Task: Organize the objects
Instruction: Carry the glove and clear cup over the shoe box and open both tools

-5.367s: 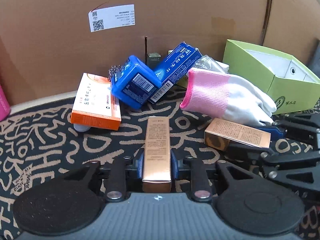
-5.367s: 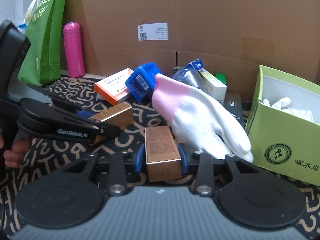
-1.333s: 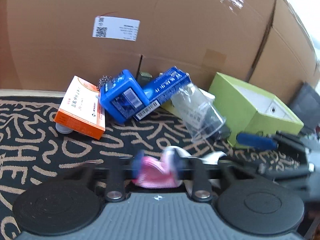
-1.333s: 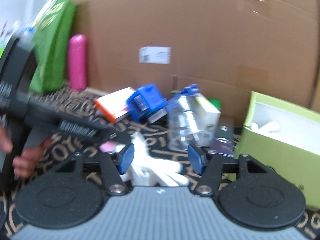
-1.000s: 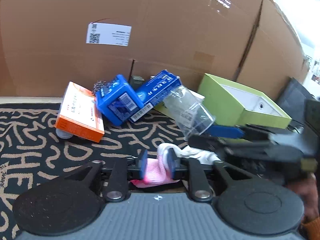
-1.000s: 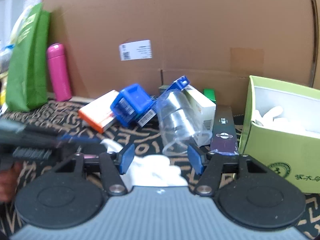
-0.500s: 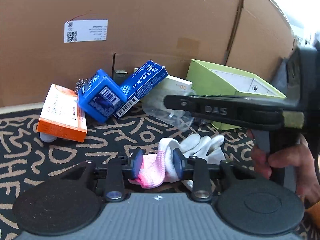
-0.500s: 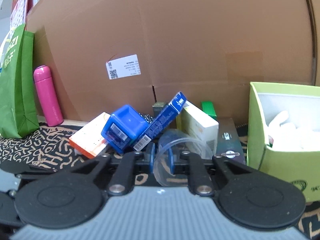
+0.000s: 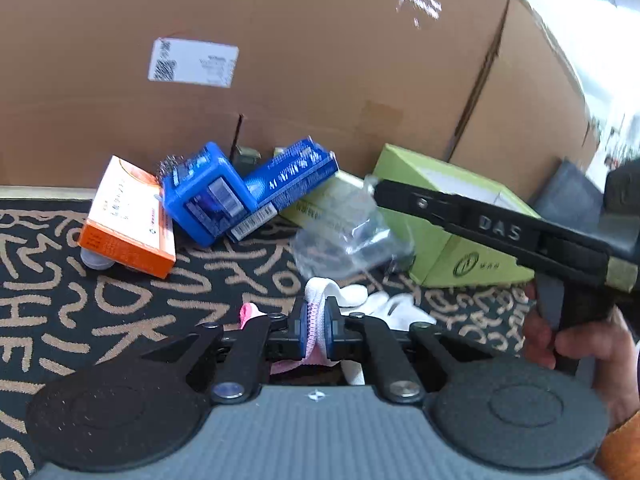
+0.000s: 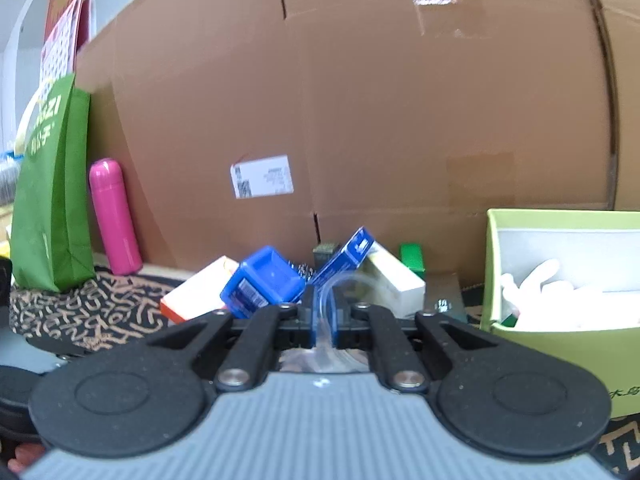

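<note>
Flat carton (image 9: 126, 220) left of cube box (image 9: 206, 200), long box (image 9: 286, 182) leaning on it, open box (image 9: 448, 220) far right.

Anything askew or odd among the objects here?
Yes. The blue boxes lean tilted in a heap against the cardboard wall, one propped on the other. The orange box rests tilted on a small round thing. The clear plastic cup looks squashed in the right gripper.

Black tongs (image 9: 315, 330), blue pads, silver pivot screws, grey ribbed housing bottom centre; "DAS" lettering on right tongs (image 9: 378, 192); orange sleeve (image 9: 618, 450) lower right.
</note>
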Action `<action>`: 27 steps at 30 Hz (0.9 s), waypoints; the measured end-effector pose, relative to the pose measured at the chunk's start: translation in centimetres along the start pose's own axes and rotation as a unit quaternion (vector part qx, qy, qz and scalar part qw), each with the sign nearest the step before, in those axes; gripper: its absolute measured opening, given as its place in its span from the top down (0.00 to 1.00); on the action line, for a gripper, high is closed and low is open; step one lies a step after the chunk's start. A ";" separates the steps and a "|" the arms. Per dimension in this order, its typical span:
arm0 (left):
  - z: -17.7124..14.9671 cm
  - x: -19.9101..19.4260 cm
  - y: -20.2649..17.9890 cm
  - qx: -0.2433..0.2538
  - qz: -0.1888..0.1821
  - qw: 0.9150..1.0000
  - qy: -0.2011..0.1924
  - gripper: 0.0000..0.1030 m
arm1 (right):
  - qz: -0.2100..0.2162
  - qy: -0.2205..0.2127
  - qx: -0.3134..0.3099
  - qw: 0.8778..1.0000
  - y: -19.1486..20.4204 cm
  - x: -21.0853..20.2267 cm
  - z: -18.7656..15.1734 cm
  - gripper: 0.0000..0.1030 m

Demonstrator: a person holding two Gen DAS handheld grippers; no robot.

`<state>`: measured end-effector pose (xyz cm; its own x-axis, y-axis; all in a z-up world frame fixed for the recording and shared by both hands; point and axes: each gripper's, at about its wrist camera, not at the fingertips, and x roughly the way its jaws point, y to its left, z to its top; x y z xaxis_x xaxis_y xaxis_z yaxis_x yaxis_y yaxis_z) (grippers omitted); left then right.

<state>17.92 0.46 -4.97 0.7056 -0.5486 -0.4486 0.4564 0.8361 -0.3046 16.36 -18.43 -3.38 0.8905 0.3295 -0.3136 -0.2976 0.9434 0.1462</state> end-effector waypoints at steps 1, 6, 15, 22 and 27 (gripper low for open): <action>0.1 -0.2 0.0 -0.003 0.000 1.000 -0.006 0.93 | 0.000 -0.005 0.003 1.000 -0.1 -0.3 0.2 0.94; 0.1 -0.2 -0.5 -0.007 0.004 1.000 -0.010 0.93 | 0.005 -0.006 0.009 1.000 -0.7 -0.5 0.5 0.91; -0.1 0.2 0.5 -0.016 0.018 1.000 0.007 0.93 | -0.027 0.001 -0.045 0.999 0.4 -0.3 -0.4 0.27; -0.4 0.4 -0.1 -0.003 0.019 1.000 0.013 0.93 | -0.068 0.030 -0.100 0.992 1.7 1.2 -1.6 0.10; -0.6 0.9 0.0 -0.010 0.020 0.999 0.025 0.94 | -0.098 0.074 -0.122 0.985 2.4 4.1 -2.2 0.02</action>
<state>18.30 -0.03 -5.87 0.6952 -0.5153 -0.5011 0.4173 0.8570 -0.3024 18.58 -14.77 -6.38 0.8850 0.1242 -0.4488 -0.2141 0.9644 -0.1554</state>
